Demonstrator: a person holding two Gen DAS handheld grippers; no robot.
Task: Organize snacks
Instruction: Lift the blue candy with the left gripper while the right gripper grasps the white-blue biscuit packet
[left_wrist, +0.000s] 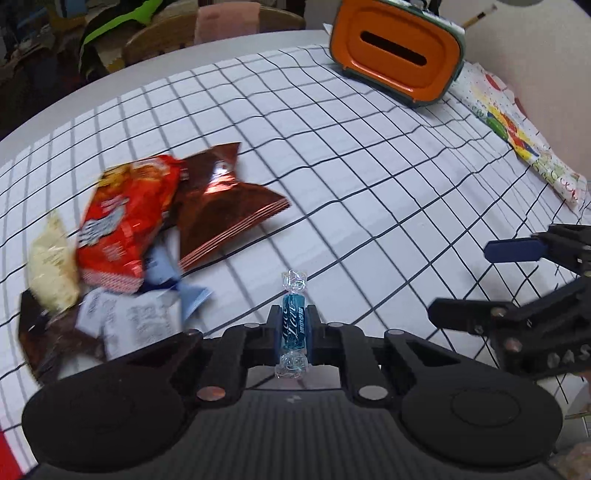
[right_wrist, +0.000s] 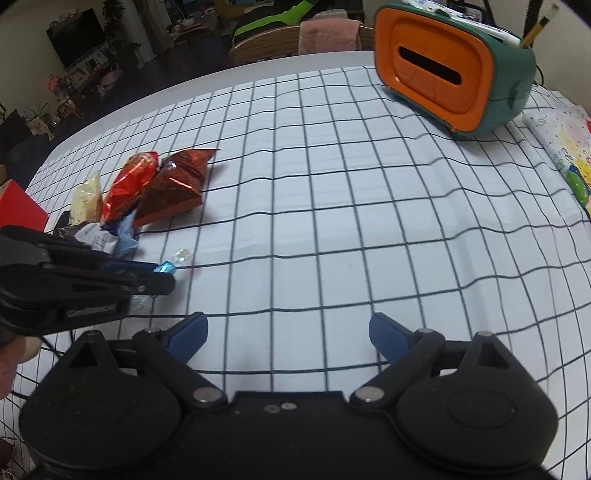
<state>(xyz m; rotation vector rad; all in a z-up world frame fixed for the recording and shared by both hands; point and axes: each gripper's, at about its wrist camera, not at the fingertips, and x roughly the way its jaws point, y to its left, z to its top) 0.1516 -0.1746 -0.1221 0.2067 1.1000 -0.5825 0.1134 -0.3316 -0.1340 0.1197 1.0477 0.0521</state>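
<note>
My left gripper (left_wrist: 294, 325) is shut on a blue wrapped candy (left_wrist: 294, 325), held just above the checked tablecloth (left_wrist: 332, 155). A pile of snacks lies to its left: a red chip bag (left_wrist: 122, 218), a brown foil bag (left_wrist: 225, 210), a pale yellow packet (left_wrist: 51, 258) and white and blue wrappers (left_wrist: 140, 314). My right gripper (right_wrist: 288, 332) is open and empty over bare cloth; it also shows in the left wrist view (left_wrist: 517, 280) at the right edge. The left gripper (right_wrist: 162, 275) with the candy (right_wrist: 166, 266) shows at the left of the right wrist view, near the pile (right_wrist: 147, 188).
An orange and green tissue box (left_wrist: 399, 51) stands at the far right of the table, also in the right wrist view (right_wrist: 450, 70). A colourful folded cloth (left_wrist: 524, 136) lies along the right edge. A red box (right_wrist: 18, 210) sits at the left edge. Chairs stand beyond the table.
</note>
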